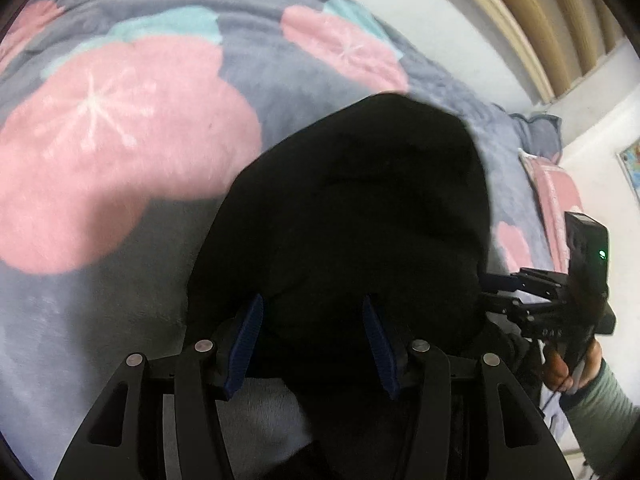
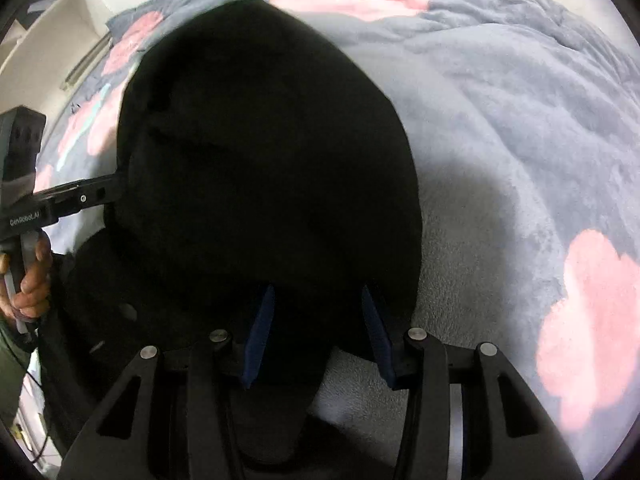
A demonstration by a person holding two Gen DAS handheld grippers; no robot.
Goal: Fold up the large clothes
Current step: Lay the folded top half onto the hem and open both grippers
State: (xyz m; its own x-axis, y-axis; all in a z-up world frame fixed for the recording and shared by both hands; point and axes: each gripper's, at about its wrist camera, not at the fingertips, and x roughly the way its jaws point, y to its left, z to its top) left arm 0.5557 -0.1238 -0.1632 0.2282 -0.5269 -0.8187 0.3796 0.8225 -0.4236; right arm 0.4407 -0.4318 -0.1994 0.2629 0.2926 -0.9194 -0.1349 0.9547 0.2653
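Note:
A large black garment (image 1: pixel 352 216) lies bunched on a grey fleece blanket with pink flowers (image 1: pixel 120 136). My left gripper (image 1: pixel 312 340) has its blue-padded fingers (image 1: pixel 248 340) spread apart, with black cloth between and over them. My right gripper (image 2: pixel 316 332) is likewise spread, its blue fingers (image 2: pixel 260 332) on either side of the garment (image 2: pixel 264 160). The right gripper also shows at the right of the left wrist view (image 1: pixel 492 292), its tips against the garment's edge. The left gripper shows at the left of the right wrist view (image 2: pixel 116 184), its tips hidden by cloth.
The blanket (image 2: pixel 520 120) covers a bed. A pink pillow (image 1: pixel 556 196) lies at the bed's far right. A wooden slatted headboard (image 1: pixel 540 20) and white wall stand behind it. A hand (image 2: pixel 32 280) holds the left gripper's handle.

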